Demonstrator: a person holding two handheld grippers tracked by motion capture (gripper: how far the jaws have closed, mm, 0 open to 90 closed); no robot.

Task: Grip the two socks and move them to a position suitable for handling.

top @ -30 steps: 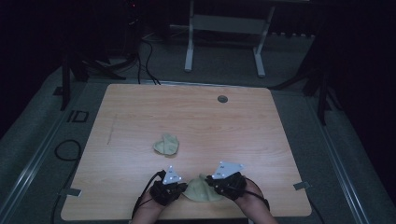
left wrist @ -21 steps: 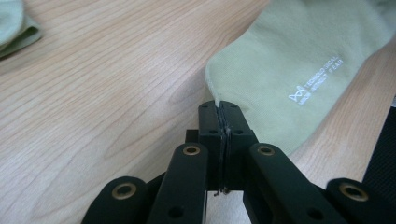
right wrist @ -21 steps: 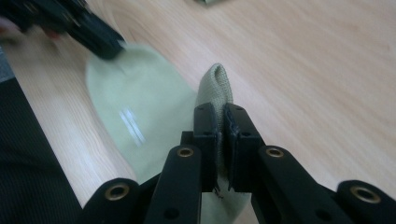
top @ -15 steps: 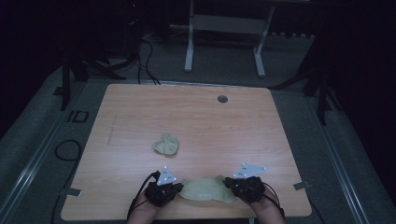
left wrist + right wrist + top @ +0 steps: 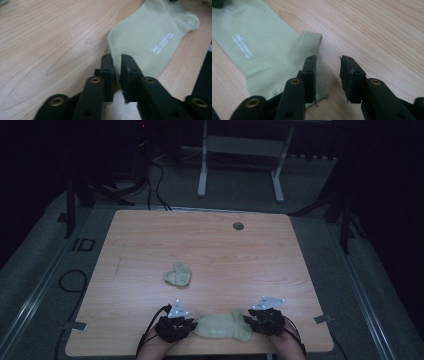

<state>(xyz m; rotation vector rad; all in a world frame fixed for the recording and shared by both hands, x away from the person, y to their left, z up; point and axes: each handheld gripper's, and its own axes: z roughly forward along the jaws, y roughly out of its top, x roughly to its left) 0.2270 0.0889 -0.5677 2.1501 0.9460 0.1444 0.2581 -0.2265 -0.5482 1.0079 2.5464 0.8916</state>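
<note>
The pale green knitted sock (image 5: 222, 326) lies flat near the near edge of the light wooden table (image 5: 210, 250), stretched between the two grippers with its long axis running side to side along that edge. In the high view the left gripper (image 5: 189, 326) sits at the sock's left end and the right gripper (image 5: 249, 321) at its right end, where the fabric bends toward the table edge; a second, crumpled pale green sock (image 5: 178, 274) rests well apart, farther up the table, and a small round grey grommet (image 5: 238, 226) sits near the far edge. The left gripper view adds what the high one is too distant to give: small white lettering (image 5: 162, 46) printed on the sock, and the sock's edge running into the narrow gap between the left gripper (image 5: 117, 58) jaws, which have just been opening and stand only slightly apart; whether the pads press the cloth cannot be told. The right gripper view shows the ribbed cuff (image 5: 312, 40) beside the right gripper (image 5: 328, 59), whose jaws have just been opening and stand clearly apart, the sock's edge lying under one of them and bare wood between them.
</note>
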